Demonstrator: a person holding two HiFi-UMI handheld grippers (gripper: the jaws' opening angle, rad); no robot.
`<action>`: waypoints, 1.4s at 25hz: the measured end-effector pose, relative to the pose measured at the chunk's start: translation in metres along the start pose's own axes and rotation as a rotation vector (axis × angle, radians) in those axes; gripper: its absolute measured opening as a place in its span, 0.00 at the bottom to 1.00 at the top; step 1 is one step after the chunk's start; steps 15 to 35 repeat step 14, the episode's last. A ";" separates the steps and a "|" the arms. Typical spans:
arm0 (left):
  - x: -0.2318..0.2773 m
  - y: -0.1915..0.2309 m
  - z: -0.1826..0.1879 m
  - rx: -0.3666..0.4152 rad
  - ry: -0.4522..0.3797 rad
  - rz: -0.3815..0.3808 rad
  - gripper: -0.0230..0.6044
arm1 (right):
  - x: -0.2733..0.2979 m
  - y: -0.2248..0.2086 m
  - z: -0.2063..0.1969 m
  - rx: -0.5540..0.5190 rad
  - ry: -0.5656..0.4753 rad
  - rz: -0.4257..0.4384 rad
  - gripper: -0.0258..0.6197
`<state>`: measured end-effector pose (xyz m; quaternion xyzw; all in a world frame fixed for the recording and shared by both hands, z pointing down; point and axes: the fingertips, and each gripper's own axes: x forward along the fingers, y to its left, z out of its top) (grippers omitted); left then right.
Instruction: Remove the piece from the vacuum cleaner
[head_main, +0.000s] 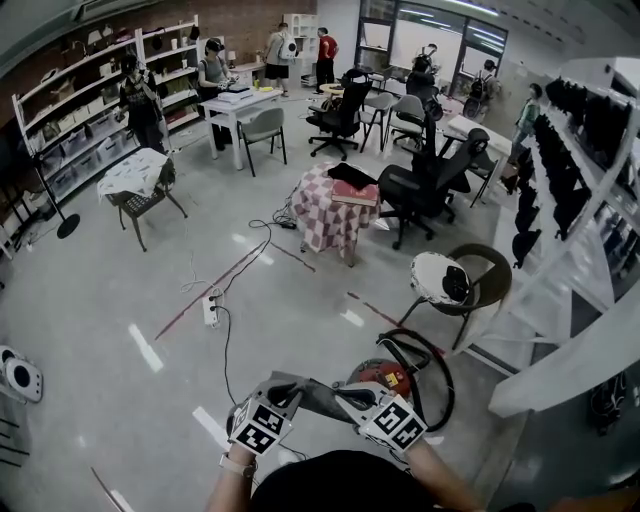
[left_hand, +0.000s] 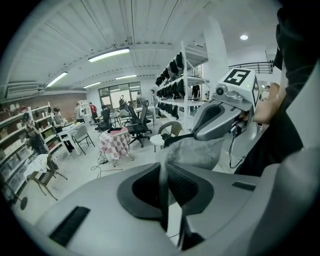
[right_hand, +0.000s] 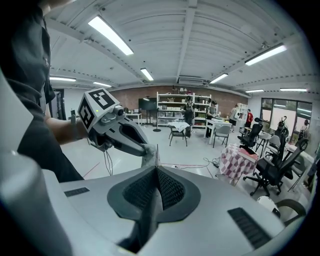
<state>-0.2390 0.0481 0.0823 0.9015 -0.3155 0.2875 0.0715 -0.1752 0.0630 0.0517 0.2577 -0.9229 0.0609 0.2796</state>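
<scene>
Head view overhead; gripper views face-to-face across cloth (head_main: 318, 397)

Left — floor (head_main: 100, 350) open | ahead — power strip (head_main: 211, 311) | right: vacuum cleaner (head_main: 386, 375), chair (head_main: 497, 264), rack (head_main: 580, 360) crowd in

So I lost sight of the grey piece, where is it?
Bottom centre of the head view, the grey piece is held between the left gripper and right gripper, beside the red vacuum cleaner.

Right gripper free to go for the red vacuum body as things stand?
Probably not. The right gripper is shut on the grey piece, which the left gripper also clamps. The vacuum cleaner sits just beyond with nothing between, but the jaws are occupied.
</scene>
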 end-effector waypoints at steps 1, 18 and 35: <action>0.001 0.000 0.000 0.001 0.000 0.000 0.11 | 0.000 -0.001 0.000 0.001 -0.001 -0.001 0.09; 0.017 -0.009 -0.002 -0.002 0.012 -0.019 0.11 | -0.005 -0.008 -0.017 0.020 -0.004 -0.016 0.09; 0.017 -0.009 -0.002 -0.002 0.012 -0.019 0.11 | -0.005 -0.008 -0.017 0.020 -0.004 -0.016 0.09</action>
